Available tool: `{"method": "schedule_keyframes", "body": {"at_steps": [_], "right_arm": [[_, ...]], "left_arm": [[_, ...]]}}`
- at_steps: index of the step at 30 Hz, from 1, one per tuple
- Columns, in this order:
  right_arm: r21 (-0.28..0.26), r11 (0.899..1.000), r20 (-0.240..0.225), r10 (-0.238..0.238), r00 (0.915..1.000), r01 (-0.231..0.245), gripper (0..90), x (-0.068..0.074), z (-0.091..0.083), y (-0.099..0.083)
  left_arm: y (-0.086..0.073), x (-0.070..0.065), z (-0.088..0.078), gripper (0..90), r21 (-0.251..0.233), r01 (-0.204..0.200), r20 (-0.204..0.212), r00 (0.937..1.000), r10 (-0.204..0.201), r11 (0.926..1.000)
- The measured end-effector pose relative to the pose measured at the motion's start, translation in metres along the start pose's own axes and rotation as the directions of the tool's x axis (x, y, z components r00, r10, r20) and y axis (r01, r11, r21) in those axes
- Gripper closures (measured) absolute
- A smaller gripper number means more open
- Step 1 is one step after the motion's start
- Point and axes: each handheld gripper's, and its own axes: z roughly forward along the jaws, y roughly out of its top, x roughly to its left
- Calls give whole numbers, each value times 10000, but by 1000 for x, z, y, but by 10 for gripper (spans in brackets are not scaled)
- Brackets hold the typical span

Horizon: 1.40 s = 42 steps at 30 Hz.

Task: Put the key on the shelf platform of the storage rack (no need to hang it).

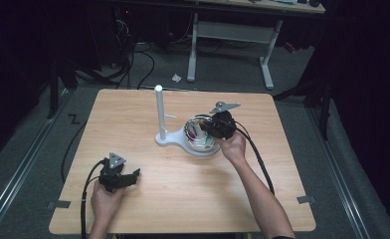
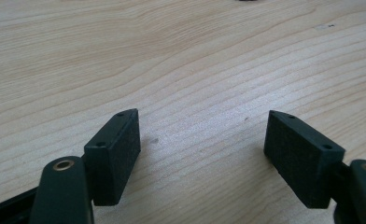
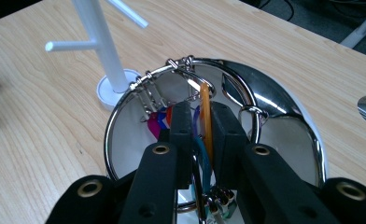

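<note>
Right gripper (image 3: 200, 126) jaws pinching thin orange strap (image 3: 205, 116), upright inside shiny metal bowl (image 3: 284, 105); left gripper (image 2: 202, 149) jaws spread.

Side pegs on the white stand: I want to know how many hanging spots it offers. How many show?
2, seen in the right gripper view: one side peg points left from the white stand, the other slants up right. More may be out of frame above.

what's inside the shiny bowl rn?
In the shiny bowl: metal key rings on the rim, coloured tags, and the right gripper shut on an orange strip. The jaws cover the bottom.
</note>
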Motion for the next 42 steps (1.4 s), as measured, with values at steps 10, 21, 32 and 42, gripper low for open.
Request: {"method": "schedule_keyframes", "body": {"at_steps": [10,21,32,42], "right_arm": [[297,9995,208,-62,9998,56,803,-3,6,-7],[562,9984,205,49,9998,-61,798,-6,14,-17],[698,9970,46,330,9994,-333,754,-6,15,-22],[464,9986,-95,271,9996,-266,649,-3,3,-19]], "left_arm": [[0,0,0,273,3,-4,2,10000,4,10000],[0,0,0,272,-4,17,1,10000,-17,10000],[0,0,0,272,-7,12,4,10000,-12,10000],[0,0,0,272,-4,21,-5,10000,-21,10000]]}}
